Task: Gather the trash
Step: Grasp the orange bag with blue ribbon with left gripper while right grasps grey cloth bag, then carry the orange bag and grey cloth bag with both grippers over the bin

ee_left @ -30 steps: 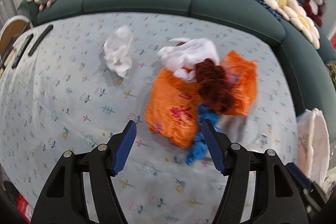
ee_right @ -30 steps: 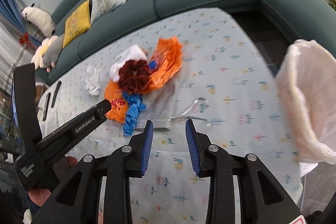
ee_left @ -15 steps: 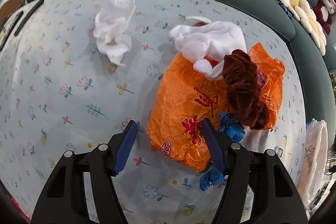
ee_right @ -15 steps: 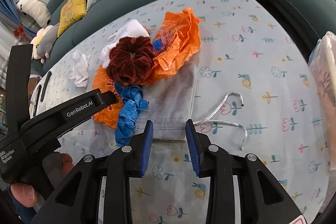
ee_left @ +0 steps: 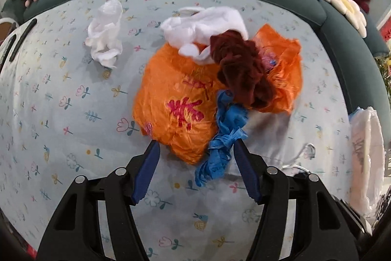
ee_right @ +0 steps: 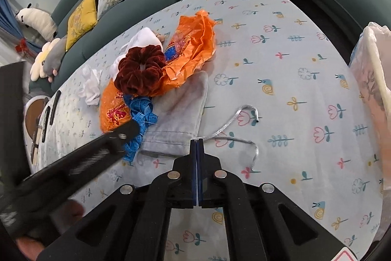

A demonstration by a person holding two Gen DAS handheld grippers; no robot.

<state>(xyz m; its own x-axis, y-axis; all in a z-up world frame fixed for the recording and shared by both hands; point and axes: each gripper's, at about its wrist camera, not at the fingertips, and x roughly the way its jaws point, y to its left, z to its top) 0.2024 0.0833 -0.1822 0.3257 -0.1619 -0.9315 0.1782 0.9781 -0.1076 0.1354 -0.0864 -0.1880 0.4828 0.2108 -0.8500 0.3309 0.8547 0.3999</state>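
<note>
The trash lies in a loose heap near the middle of the surface (ee_left: pixel 61 114), which is covered by a flower-print cloth: an orange plastic bag (ee_left: pixel 178 109), a dark red scrunchie (ee_right: pixel 140 71) on top of it, white cloth (ee_left: pixel 205 26) at the far side, a blue measuring tape (ee_left: pixel 224 136) at the near edge and a grey drawstring pouch (ee_right: pixel 180 111) to the right. A crumpled white tissue (ee_left: pixel 105 33) sits apart to the left.

All of it looks light, soft and crushable. The bag is probably slippery and will bunch, so pinch a fold rather than a flat face.

The left claw (ee_left: pixel 196 170) stands half open and has just been closing, with the bag's near corner and the tape between its jaws, not yet pressed. The right claw (ee_right: pixel 196 146) has just snapped fully together at the pouch's near corner, where the silver cord (ee_right: pixel 234 124) leaves it; whether fabric or cord is actually caught I cannot tell.
</note>
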